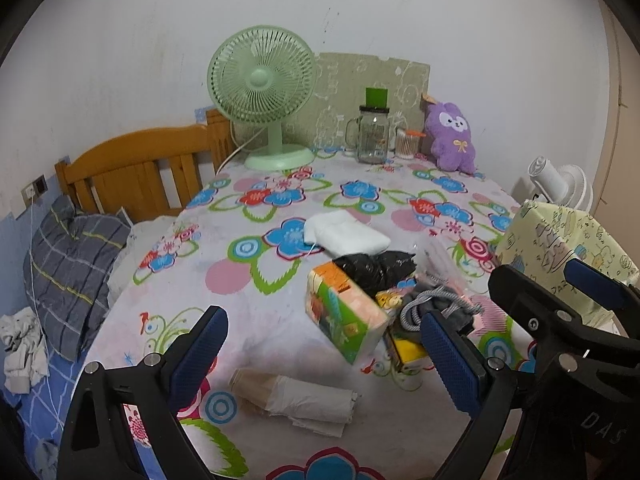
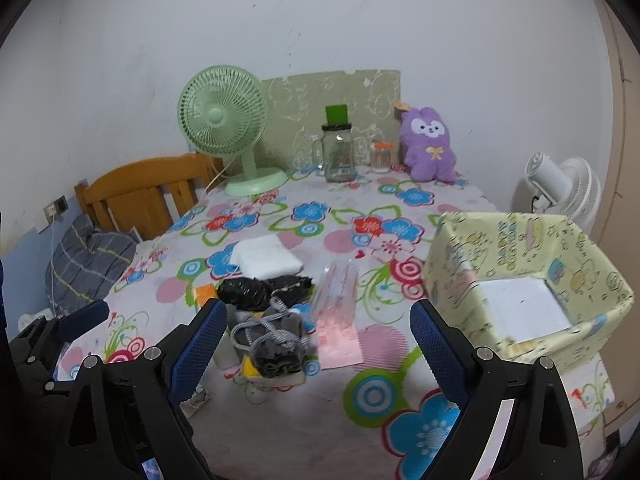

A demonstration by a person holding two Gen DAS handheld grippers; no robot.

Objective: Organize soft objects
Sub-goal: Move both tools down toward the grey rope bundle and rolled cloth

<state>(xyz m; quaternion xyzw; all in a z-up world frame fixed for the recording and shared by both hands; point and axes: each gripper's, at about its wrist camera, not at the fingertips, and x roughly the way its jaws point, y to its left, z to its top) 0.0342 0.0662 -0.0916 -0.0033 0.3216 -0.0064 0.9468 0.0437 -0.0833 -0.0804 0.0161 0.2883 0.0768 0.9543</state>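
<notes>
Counter (image 2: 280,432) under a flowered cloth carries everything; a bed with a wooden headboard (image 1: 132,168) and a plaid pillow (image 1: 68,272) stands at its left side. Yellow patterned box (image 2: 520,248) sits at the counter's right edge, open top, a white sheet on its floor. Green fan (image 1: 262,92) stands at the far edge, a glass jar (image 1: 372,136) right of it, then a purple plush toy (image 1: 450,136) against the wall. Soft items lie clustered mid-counter, left of the box: white folded cloth (image 1: 344,232) farthest back, black plastic bundle (image 1: 376,266) just in front of it, tissue pack (image 1: 340,316) touching that bundle's near-left side, grey pouch with a braided cord (image 2: 272,344) on the near-right of the pile, pink packet (image 2: 338,320) just beside the pouch. A roll of pale plastic bags (image 1: 296,400) lies apart, nearer the camera. Left tool (image 1: 324,356): jaws wide, nothing between them, above the near counter. Right tool (image 2: 316,344): jaws wide, empty, with the pouch seen between its fingers.
</notes>
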